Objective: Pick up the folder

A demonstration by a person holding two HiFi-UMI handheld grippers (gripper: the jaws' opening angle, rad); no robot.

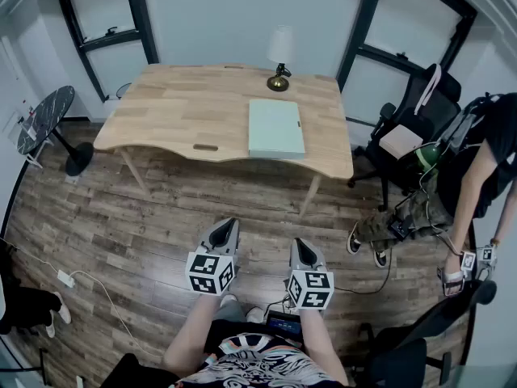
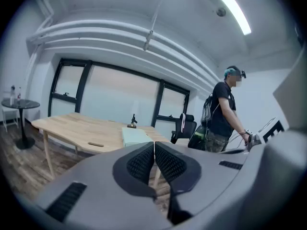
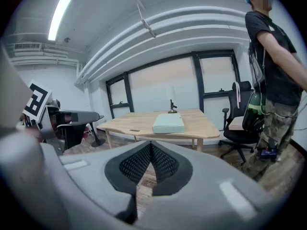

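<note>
Standing back from the wooden table (image 1: 186, 103), I hold my left gripper (image 1: 229, 223) and right gripper (image 1: 300, 242) side by side above the plank floor, well short of the table's near edge. Both have their jaws pressed together with nothing between them. The pale green folder (image 1: 275, 128) lies flat on the table toward its right end, with a small lamp (image 1: 279, 59) just behind it. Another person (image 1: 477, 160) stands beyond the table's right end, beside a black office chair (image 1: 412, 128).
</note>
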